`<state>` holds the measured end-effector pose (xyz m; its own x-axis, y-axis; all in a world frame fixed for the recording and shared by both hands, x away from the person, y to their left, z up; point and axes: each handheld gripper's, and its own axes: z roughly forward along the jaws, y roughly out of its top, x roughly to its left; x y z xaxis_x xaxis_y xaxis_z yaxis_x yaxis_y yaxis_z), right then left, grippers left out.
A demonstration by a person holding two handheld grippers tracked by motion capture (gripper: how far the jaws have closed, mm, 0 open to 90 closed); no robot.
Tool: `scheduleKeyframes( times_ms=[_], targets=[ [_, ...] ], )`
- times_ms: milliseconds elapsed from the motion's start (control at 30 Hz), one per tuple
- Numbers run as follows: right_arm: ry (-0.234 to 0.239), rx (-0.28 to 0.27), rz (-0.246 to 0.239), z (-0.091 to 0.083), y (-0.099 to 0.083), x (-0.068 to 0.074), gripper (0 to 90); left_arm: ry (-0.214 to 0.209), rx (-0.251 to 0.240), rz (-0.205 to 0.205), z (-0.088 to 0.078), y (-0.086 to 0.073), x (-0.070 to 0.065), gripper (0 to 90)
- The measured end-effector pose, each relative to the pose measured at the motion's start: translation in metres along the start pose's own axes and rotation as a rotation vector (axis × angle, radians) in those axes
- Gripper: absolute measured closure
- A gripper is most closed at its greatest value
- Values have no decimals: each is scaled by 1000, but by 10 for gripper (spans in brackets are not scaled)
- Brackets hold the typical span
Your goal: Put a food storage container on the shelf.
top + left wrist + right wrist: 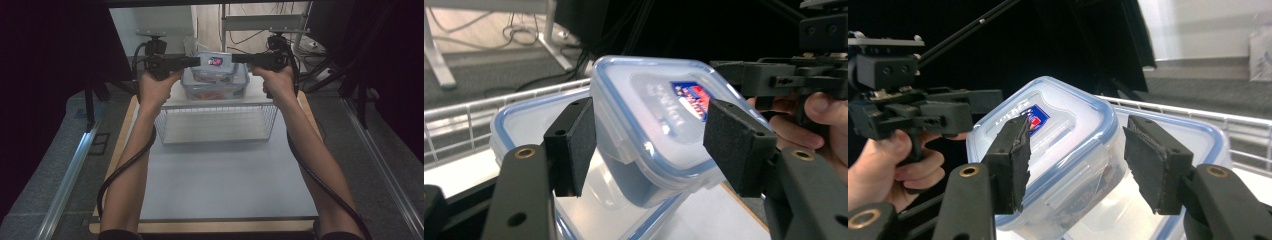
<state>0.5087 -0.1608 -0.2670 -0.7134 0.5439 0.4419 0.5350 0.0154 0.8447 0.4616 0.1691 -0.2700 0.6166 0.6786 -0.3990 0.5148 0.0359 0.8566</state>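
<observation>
A small clear container [215, 64] with a blue-sealed lid and a red and blue label rests on the lid of a larger clear container [215, 89]. My left gripper [192, 61] points at its left end and my right gripper [240, 58] at its right end, facing each other. In the left gripper view the small container [659, 125] lies between the open pads of the left gripper [654, 145]. The right gripper [1080, 165] is also open, with the small container [1058, 145] between its pads and a slim gap at one pad.
Both containers sit on a white wire rack [215, 125] at the far side of the white table [220, 185]. Cables trail back along both forearms. Desk legs and stands rise behind the rack, and dark curtains hang on both sides.
</observation>
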Motion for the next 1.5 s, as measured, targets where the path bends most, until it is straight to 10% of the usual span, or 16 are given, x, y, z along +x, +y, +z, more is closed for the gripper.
scheduleKeyframes(
  times_ms=[367,533,733,1500],
  targets=[
    [-87,25,-227,-27,-15,35,695,46,-102,222,-31,-18,-21,344],
    [-78,71,-300,-29,-32,46,878,84,-104,303,-37,-32,-29,272],
    [-69,108,-343,-14,-45,50,896,112,-78,364,-37,-52,-35,218],
    [-108,103,-297,-2,-42,33,896,90,-48,356,-38,-85,-33,188]
  ],
)
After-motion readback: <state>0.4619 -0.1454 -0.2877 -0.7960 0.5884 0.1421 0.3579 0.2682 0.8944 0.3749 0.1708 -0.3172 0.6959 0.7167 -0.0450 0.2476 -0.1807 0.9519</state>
